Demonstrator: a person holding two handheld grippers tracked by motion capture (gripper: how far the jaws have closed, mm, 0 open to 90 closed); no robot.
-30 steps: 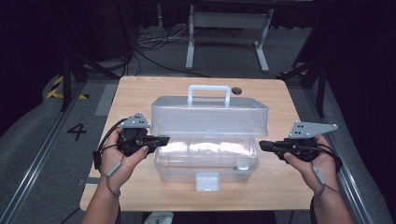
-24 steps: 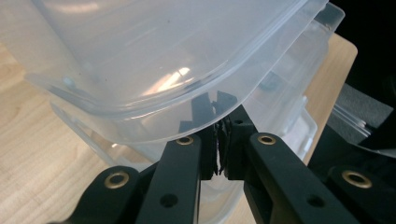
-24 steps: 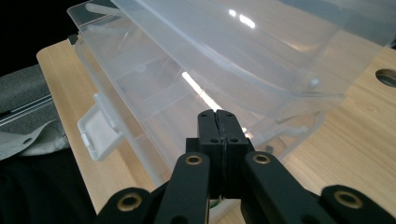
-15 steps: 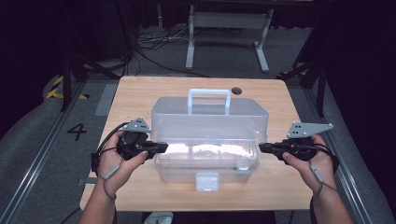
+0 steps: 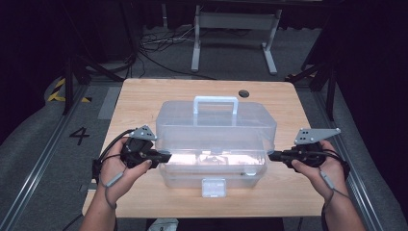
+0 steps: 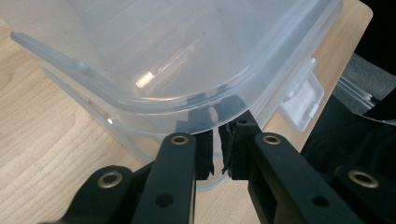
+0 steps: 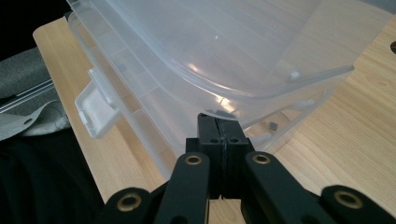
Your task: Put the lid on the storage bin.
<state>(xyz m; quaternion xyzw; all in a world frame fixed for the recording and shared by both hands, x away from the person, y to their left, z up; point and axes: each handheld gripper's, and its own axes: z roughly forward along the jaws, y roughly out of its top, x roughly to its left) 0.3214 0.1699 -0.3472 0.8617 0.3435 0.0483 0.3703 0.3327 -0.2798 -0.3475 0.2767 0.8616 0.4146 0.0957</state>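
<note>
A clear plastic toolbox (image 5: 215,144) sits at the middle of the wooden table (image 5: 144,96), its lid (image 5: 216,122) raised at the near edge and its white latch (image 5: 213,186) hanging loose at the front. The left gripper (image 5: 166,156) meets the box's left end; its jaws stand slightly apart, tips tucked under the lid rim (seen in the left gripper view (image 6: 216,154)). The right gripper (image 5: 272,155) touches the box's right end, jaws pressed together with their tips just below the lid edge (image 7: 220,135). A handle (image 5: 215,102) tops the lid. A small dark hole (image 5: 243,93) lies behind the box.
</note>
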